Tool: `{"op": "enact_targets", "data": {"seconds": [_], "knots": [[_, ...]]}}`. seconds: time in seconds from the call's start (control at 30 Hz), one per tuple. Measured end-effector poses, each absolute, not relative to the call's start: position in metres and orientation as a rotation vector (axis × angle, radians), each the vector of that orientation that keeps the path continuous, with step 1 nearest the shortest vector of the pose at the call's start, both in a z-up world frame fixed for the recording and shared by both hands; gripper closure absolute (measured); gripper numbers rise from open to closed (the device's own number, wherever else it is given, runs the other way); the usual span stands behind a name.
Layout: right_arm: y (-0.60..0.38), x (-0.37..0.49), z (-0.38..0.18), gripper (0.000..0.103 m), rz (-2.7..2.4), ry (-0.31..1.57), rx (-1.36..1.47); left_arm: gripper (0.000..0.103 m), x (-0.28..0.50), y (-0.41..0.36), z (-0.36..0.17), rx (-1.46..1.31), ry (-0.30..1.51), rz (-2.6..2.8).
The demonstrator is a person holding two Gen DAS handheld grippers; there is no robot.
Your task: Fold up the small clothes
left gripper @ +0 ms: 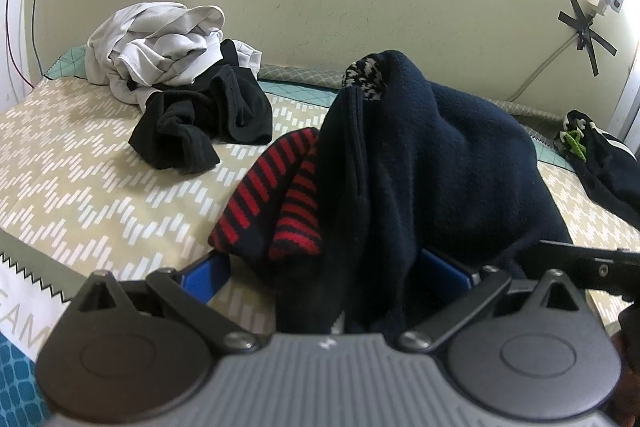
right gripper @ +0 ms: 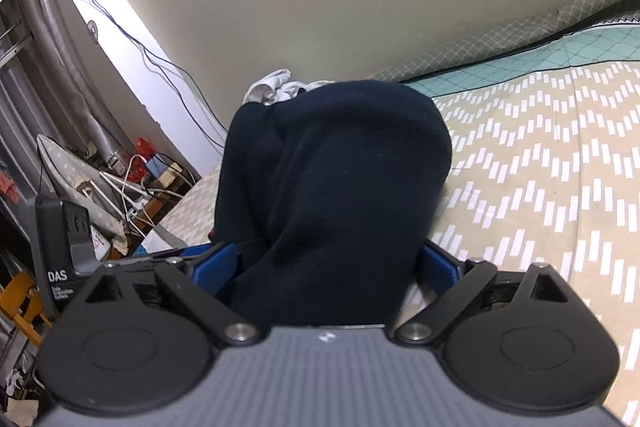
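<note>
Left gripper (left gripper: 324, 275): jaws partly apart, navy garment (left gripper: 440, 163) with red-striped cuffs (left gripper: 276, 195) bunched between them. Right gripper (right gripper: 324, 267): same navy garment (right gripper: 332, 179) draped between parted blue pads (right gripper: 438, 269); grip unclear.

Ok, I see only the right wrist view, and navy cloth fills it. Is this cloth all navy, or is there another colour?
Observer: In the left wrist view, red-and-navy striped cloth hangs beside the navy garment, by the left tongs.
Operator: And what other clothes wait on the bed?
Observer: A crumpled black garment lies in front of the white pile.
Operator: Anything more?
Observer: Yes, a dark piece with green marks, at the far right of that view.
</note>
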State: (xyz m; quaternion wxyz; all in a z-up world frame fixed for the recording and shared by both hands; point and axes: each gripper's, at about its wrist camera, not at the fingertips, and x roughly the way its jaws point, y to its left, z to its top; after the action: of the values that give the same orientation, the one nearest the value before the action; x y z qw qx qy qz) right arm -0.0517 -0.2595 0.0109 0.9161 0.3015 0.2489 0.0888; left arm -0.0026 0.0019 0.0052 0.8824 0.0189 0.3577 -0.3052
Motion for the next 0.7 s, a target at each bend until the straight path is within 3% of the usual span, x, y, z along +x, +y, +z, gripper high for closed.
{"op": "enact_targets", "data": {"seconds": [0.7], "knots": [[-0.25, -0.044, 0.014, 0.012, 0.155, 0.529, 0.548, 0.0, -0.002, 0.002, 0.005, 0.04, 0.747, -0.639]]}}
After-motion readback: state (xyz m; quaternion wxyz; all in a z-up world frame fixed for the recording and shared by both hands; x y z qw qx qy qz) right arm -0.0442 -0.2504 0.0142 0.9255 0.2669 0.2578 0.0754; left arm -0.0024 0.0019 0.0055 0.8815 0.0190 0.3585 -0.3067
